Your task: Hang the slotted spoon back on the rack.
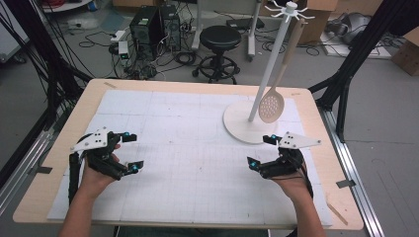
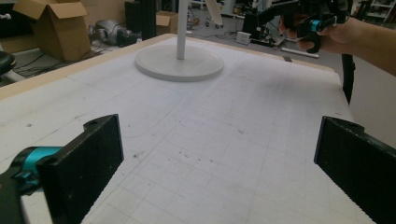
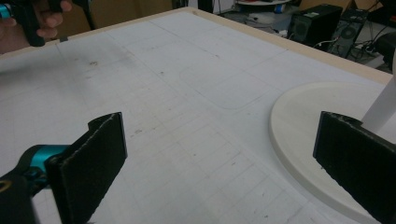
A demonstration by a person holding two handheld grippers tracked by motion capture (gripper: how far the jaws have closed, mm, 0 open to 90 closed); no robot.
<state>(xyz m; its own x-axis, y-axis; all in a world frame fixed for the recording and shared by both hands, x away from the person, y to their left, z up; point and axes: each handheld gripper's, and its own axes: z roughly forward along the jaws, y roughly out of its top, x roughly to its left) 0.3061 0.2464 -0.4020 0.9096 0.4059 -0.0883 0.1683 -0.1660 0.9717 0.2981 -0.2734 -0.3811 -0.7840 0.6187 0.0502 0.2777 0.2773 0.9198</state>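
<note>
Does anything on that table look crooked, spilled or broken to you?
Nothing is spilled or broken. The slotted spoon hangs slanted from the white stand, its bowl low over the base. Both the left gripper and right gripper are open and empty.

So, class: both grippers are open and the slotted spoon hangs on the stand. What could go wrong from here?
1. The slotted spoon hangs freely from a hook, its bowl low beside the pole; a nudge from the right gripper could swing it or knock it off.
2. The stand is tall on a round base; a sideways push on its pole might tip it.
3. The left gripper is far from the stand, so it probably cannot steady it quickly.
</note>
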